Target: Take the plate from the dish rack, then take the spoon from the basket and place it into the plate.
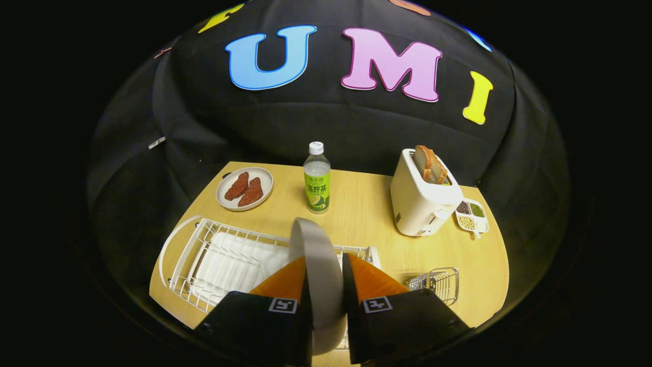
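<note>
**Plate pinched edge-on above the rack**

While the two fingers press in from either side, the gripper [324, 285] pinches the grey plate [318, 265], which stands upright and edge-on between them, its rim rising past the fingertips toward 12 o'clock. Directly beneath and behind the plate lies the white wire dish rack [224, 260], stretching off toward 9 o'clock from the fingers; its slots are bare, with a pale drip tray showing through the wires. At about 3 o'clock from the fingers, just beside the right one, sits a small wire basket [437, 284] on the wooden table [367, 214]; whether the spoon lies in it cannot be told, since the mesh is small and partly hidden. Beyond the plate's rim, at 12 o'clock, a clear bottle [317, 177] with a white cap and green label stands upright. Farther round at 10 o'clock, near the table's back corner, a round dish [244, 188] holds two reddish-brown pieces of food. At 2 o'clock a white toaster [420, 204] carries a slice of bread [429, 164] upright in its slot, and touching or just beside it at its far side is a small divided tray [472, 215] of grains and seeds
</note>
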Motion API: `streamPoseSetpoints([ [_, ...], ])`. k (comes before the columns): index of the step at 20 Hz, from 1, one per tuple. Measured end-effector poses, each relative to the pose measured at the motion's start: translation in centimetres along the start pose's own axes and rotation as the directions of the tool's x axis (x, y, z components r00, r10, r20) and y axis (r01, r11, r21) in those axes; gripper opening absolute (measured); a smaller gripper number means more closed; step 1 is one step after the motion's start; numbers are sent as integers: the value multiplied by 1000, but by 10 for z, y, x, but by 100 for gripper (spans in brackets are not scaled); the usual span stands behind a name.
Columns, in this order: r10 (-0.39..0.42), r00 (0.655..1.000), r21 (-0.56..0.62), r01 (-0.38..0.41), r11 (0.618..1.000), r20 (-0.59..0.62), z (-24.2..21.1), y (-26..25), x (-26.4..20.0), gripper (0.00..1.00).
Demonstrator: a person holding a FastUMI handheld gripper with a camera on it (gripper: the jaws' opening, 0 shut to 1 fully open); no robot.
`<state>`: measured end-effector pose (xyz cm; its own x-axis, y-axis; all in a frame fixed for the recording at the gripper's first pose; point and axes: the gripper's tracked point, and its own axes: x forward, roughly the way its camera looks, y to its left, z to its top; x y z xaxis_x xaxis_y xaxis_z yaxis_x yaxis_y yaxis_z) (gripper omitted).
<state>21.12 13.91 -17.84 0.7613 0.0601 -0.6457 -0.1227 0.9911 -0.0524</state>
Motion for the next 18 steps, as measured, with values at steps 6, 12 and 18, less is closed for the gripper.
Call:
streamPoseSetpoints([
  [6,58,998,92,-57,994,-8,-10,-25,-29,26],
  [12,130,991,236,-134,963,30,-30,-91,-104,26],
  [18,156,986,363,-123,923,-61,-128,-164,-159,25],
])
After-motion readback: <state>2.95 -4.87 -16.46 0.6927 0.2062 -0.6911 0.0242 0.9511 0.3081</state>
